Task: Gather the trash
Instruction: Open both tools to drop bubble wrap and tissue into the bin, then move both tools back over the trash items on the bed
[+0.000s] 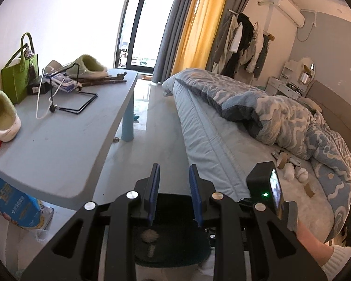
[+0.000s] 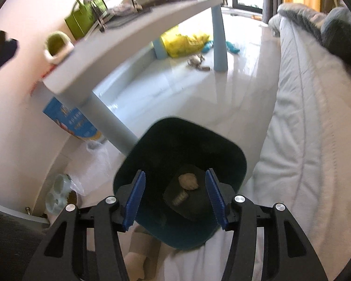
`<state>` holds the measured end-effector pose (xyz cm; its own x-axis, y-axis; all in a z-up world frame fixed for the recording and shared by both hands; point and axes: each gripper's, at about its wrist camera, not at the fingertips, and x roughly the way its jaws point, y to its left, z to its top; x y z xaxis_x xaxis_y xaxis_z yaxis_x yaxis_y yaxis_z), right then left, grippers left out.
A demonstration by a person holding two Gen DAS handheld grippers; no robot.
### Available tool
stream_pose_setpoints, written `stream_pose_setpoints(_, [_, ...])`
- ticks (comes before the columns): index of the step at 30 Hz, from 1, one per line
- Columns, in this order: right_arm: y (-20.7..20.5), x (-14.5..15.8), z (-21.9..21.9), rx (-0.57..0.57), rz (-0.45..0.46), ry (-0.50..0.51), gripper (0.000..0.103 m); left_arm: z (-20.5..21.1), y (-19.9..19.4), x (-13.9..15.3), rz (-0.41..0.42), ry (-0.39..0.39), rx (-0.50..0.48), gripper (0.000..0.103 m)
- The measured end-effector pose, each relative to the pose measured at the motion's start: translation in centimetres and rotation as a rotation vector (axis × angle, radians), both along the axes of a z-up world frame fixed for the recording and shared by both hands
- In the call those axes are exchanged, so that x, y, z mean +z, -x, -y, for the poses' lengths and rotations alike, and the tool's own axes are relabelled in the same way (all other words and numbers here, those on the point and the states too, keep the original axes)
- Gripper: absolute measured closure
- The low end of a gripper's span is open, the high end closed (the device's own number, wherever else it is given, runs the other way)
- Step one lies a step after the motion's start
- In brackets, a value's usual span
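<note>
A dark teal trash bin (image 2: pixel 231 157) stands on the floor beside the bed. A crumpled beige wad (image 2: pixel 187 181) lies on its bottom. My right gripper (image 2: pixel 175 195) hangs open and empty right over the bin's mouth. My left gripper (image 1: pixel 174 187) is open and empty above the bin (image 1: pixel 173 253), where the wad (image 1: pixel 149 235) also shows. Paper scraps and white wads (image 1: pixel 292 171) lie on the bed by the blanket. The right gripper's body (image 1: pixel 266 187) shows at the right of the left wrist view.
A pale blue table (image 1: pixel 65 145) stands at the left with slippers, a green bag (image 1: pixel 18 75), a wire stand and cables. The bed (image 1: pixel 222 140) runs along the right. A blue carton (image 2: pixel 70 121), plastic bags and a yellow bag (image 2: pixel 182 41) lie under the table.
</note>
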<state>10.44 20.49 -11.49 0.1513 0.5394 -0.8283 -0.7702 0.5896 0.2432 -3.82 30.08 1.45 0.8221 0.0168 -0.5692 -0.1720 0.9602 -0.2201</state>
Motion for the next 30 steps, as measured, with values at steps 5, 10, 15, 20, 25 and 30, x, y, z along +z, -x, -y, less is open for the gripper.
stream_pose_setpoints(5, [-0.4, 2.5, 2.4, -0.013, 0.027, -0.077, 0.049, 1.7, -0.7, 0.9, 0.025, -0.003, -0.012, 0.075])
stream_pose_setpoints(10, [-0.9, 4.5, 5.4, -0.047, 0.072, -0.112, 0.049, 3.5, -1.5, 1.3, 0.035, -0.002, -0.027, 0.075])
stream_pose_setpoints(15, [-1.5, 5.9, 8.3, -0.086, 0.107, -0.132, 0.049, 6.0, -2.4, 1.9, 0.047, -0.008, -0.062, 0.074])
stream_pose_setpoints(20, [-2.2, 7.0, 11.6, -0.135, 0.135, -0.145, 0.049, 8.3, -3.3, 1.8, 0.04, -0.016, -0.095, 0.069])
stream_pose_setpoints(25, [-2.7, 7.6, 14.5, -0.179, 0.155, -0.155, 0.049, 10.3, -4.4, 1.2, 0.033, -0.013, -0.126, 0.063])
stream_pose_setpoints(30, [-3.4, 7.8, 17.3, -0.22, 0.17, -0.151, 0.049, 12.2, -5.7, 0.1, 0.006, 0.002, -0.153, 0.062])
